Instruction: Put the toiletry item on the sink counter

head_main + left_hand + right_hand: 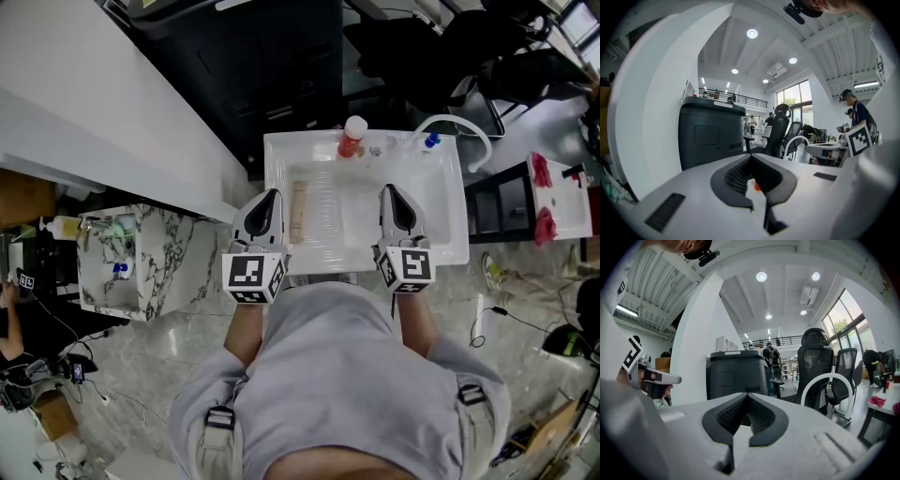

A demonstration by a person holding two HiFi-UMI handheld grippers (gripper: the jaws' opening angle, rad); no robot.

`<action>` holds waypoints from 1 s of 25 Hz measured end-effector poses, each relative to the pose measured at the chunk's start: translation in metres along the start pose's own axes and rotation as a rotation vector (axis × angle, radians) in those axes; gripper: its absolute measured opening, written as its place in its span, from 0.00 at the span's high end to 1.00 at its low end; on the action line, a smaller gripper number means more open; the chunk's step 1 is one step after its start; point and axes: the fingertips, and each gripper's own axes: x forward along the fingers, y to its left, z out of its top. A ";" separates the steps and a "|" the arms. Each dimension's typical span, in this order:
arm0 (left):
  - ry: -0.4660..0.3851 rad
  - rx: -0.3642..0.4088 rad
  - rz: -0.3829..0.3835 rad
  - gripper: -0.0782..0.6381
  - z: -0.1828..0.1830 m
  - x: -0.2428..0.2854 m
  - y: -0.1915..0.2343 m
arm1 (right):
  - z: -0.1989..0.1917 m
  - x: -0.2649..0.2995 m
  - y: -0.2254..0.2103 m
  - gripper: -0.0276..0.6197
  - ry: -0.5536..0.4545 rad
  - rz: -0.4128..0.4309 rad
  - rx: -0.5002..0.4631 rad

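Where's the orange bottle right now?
In the head view, the orange bottle stands on the white sink's back rim, left of the curved faucet.

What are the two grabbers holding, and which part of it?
Nothing. The left gripper and the right gripper both have their jaws shut together and empty. The orange bottle stands apart from them on the sink's back rim.

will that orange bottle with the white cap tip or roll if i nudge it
Standing upright and narrow on the white sink rim, the orange bottle with a white cap probably tips easily. Its round body would likely roll.
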 end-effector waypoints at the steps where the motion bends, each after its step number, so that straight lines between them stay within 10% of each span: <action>1: -0.008 0.002 0.003 0.88 0.003 -0.001 0.000 | 0.000 0.000 0.000 0.95 -0.001 0.000 0.000; 25: -0.125 0.042 0.068 0.88 0.036 -0.010 0.005 | 0.014 -0.005 -0.004 0.95 -0.047 -0.010 -0.028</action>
